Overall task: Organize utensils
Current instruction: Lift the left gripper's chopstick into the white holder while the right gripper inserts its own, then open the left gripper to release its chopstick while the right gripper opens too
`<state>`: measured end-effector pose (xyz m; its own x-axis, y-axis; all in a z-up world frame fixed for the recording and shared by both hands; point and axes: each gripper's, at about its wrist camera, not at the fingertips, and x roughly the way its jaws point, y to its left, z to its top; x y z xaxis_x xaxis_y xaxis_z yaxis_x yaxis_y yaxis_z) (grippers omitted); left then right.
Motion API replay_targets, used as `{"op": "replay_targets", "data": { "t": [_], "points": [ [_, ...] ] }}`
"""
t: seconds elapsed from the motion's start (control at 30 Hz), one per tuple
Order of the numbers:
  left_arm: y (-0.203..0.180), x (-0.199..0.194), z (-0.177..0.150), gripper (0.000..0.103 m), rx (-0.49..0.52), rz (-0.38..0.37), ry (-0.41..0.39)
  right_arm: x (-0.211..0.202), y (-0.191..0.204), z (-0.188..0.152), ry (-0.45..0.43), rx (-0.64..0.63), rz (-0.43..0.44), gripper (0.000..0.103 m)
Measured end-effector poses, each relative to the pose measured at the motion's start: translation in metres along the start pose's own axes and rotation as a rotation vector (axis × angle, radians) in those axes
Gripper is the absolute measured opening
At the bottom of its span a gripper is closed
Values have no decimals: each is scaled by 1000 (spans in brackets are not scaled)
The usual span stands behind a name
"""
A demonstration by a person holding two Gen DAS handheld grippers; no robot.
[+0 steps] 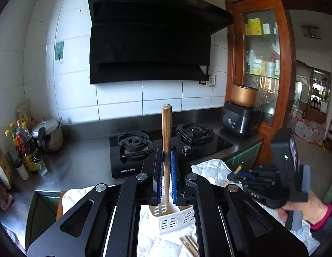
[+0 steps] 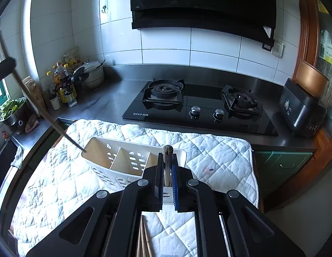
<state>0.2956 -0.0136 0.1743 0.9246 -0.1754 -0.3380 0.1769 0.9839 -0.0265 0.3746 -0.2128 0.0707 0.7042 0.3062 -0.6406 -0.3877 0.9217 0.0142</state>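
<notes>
A white slotted utensil caddy (image 2: pixel 123 162) with compartments stands on a white quilted mat (image 2: pixel 208 158); it also shows in the left wrist view (image 1: pixel 172 220). My left gripper (image 1: pixel 166 171) is shut on a wooden chopstick (image 1: pixel 166 141), held upright with its lower end in the caddy. The same chopstick (image 2: pixel 37 105) slants into the caddy's left compartment in the right wrist view. My right gripper (image 2: pixel 167 171) is shut on another wooden chopstick (image 2: pixel 167 160), upright over the caddy's right end. The right gripper's body (image 1: pixel 281 177) shows at the right of the left wrist view.
Several loose chopsticks (image 2: pixel 144 239) lie on the mat near me, also seen in the left wrist view (image 1: pixel 189 246). Behind the mat is a black gas hob (image 2: pixel 200 105). Bottles (image 2: pixel 63 83) and a pot (image 2: pixel 93 72) stand at back left, a rice cooker (image 2: pixel 302 109) at right.
</notes>
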Motion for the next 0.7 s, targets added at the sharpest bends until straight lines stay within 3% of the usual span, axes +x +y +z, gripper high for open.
{"op": "replay_targets", "data": {
  "t": [0.33,0.7],
  "points": [
    [20,63,-25,5,-75,8,121,3,-3,-4,-5,9,8,7],
    [32,95,-64,5,-106,7,219,2,-2,-5,-19,11,13,7]
  ]
}}
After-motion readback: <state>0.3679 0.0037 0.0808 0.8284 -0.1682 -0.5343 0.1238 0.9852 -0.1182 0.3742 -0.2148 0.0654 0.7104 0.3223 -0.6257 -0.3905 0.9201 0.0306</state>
